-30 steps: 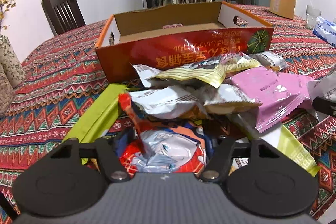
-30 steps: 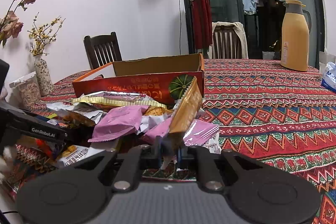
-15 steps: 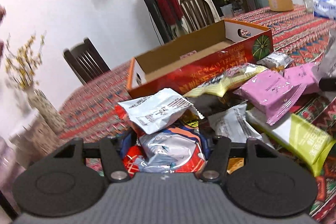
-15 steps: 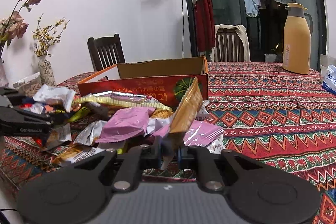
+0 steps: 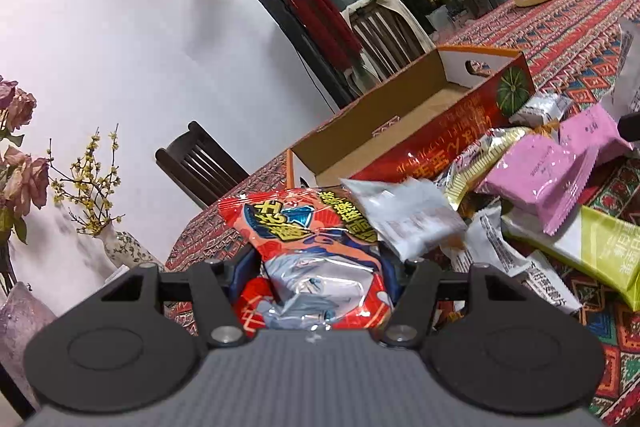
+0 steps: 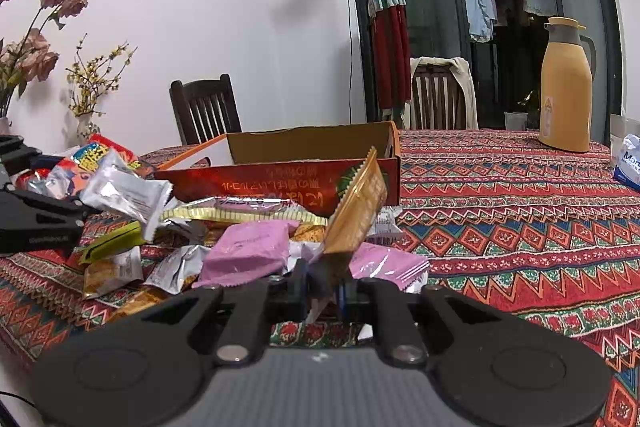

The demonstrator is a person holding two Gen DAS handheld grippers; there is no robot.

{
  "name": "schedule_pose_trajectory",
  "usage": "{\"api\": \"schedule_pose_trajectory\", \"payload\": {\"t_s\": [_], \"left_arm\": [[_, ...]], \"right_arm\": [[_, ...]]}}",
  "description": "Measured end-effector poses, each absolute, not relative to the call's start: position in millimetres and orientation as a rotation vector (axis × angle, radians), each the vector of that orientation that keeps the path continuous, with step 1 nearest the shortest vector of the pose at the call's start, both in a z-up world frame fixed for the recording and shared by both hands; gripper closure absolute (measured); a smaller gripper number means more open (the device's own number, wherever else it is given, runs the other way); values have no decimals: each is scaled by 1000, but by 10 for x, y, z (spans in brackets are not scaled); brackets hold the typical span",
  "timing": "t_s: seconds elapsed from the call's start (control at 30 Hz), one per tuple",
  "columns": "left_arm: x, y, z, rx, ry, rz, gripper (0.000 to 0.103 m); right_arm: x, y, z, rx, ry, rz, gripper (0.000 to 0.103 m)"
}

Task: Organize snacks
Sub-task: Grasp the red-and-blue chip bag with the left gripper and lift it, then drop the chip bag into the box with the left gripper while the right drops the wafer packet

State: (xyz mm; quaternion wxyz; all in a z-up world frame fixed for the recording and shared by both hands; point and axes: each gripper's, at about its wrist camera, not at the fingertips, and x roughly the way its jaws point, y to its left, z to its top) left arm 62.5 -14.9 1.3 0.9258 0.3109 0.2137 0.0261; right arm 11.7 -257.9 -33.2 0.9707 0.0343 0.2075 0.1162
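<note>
My left gripper is shut on a red and blue snack bag and holds it lifted and tilted above the table; a silver packet rides against it. Both show at the left of the right wrist view. My right gripper is shut on a flat golden-brown packet that stands upright above the snack pile. The open red cardboard box lies behind the pile.
Pink packets, a green bag and silver packets lie on the patterned tablecloth. A yellow thermos and a tissue pack stand far right. Chairs and flower vases are behind.
My left gripper has lifted the red and blue bag and rolled, so the view tilts more; the silver packet came up with it. My right gripper rose slightly with its golden packet.
</note>
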Motion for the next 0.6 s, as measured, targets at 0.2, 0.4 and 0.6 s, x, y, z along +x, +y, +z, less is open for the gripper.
{"api": "schedule_pose_trajectory", "payload": {"t_s": [0.2, 0.4, 0.6], "left_arm": [[625, -158, 108, 614, 417, 54, 42], [672, -175, 273, 560, 385, 40, 42], [806, -231, 411, 478, 354, -1, 42]], "right_arm": [[197, -2582, -261, 68, 401, 238, 90], [331, -2557, -137, 57, 369, 246, 90], [539, -2509, 42, 35, 331, 251, 90]]}}
